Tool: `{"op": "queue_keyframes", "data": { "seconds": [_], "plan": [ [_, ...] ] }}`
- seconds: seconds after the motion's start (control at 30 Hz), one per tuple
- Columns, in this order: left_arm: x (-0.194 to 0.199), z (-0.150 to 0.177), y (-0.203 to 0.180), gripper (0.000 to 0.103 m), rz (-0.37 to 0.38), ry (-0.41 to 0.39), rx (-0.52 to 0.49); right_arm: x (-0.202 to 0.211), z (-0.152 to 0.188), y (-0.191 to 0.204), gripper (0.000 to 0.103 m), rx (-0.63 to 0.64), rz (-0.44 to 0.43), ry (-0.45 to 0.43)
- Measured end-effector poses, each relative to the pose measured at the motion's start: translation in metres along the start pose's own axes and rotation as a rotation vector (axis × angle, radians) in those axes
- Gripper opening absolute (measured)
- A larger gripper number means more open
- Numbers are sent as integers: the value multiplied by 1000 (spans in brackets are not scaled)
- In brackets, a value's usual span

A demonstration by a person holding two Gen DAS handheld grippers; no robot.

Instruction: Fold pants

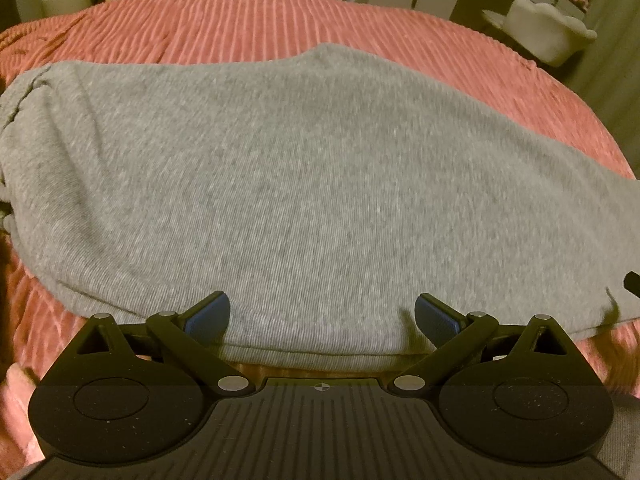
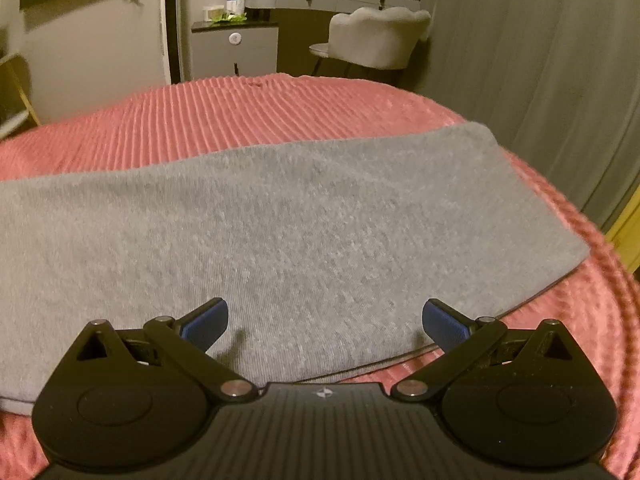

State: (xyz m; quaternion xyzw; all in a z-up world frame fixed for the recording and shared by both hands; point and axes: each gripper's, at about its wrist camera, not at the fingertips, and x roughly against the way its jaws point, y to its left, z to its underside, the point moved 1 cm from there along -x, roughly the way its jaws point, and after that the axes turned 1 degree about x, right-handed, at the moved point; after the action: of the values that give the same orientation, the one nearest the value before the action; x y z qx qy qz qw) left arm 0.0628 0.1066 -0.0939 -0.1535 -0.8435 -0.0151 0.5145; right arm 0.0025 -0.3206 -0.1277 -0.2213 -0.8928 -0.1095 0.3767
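The grey knit pants [image 1: 304, 184] [image 2: 280, 232] lie flat on the pink ribbed bedspread [image 1: 224, 24] [image 2: 224, 120]. The left gripper [image 1: 322, 316] and the right gripper [image 2: 325, 320] each have 2 blue-padded fingers spread wide over the near edge, holding nothing.

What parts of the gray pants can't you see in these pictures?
- Left wrist view: the pants run off the left and right edges, so both ends are cut off.
- Right wrist view: the pants run off the left edge.
- Both views: the near hem sits behind the gripper body.
- Layers underneath: hidden by the top fabric.
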Motion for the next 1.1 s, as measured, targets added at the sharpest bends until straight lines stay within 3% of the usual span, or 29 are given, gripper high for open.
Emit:
{"op": "queue_keyframes", "data": {
  "seconds": [0.13, 0.3, 0.4, 0.5, 0.57, 0.67, 0.77, 0.87, 0.93, 0.97, 1.0, 1.1],
  "plan": [
    [0, 1, 1, 102, -4, 10, 3, -9, -4, -66, 103, -299, -131, -12],
    [-3, 1, -1, 102, -16, 14, -9, -14, -8, -159, 103, -445, -129, -91],
    [-5, 1, -4, 102, -31, 19, -27, -20, -1, -222, 103, -675, -232, -125],
    [-6, 2, -5, 102, -42, 23, -40, -38, 13, -281, 103, -955, -280, -65],
    [-7, 2, -6, 102, -50, 25, -47, -46, 26, -306, 101, -1069, -305, -106],
    [-10, 2, -9, 102, -66, 29, -61, -61, 37, -324, 89, -1163, -345, -110],
    [-13, 2, -13, 102, -89, 35, -83, -74, 37, -328, 74, -1170, -377, -129],
    [-16, 2, -18, 102, -111, 33, -105, -84, 27, -330, 69, -1151, -380, -124],
    [-17, 2, -20, 102, -121, 34, -114, -89, 19, -330, 42, -1103, -372, -115],
    [-18, 2, -19, 102, -123, 35, -114, -92, 19, -332, 18, -1085, -366, -110],
    [-18, 2, -19, 102, -123, 35, -111, -91, 16, -330, 10, -1067, -362, -116],
    [-18, 2, -19, 102, -119, 34, -104, -87, 12, -322, 11, -1020, -348, -155]
  ]
}}
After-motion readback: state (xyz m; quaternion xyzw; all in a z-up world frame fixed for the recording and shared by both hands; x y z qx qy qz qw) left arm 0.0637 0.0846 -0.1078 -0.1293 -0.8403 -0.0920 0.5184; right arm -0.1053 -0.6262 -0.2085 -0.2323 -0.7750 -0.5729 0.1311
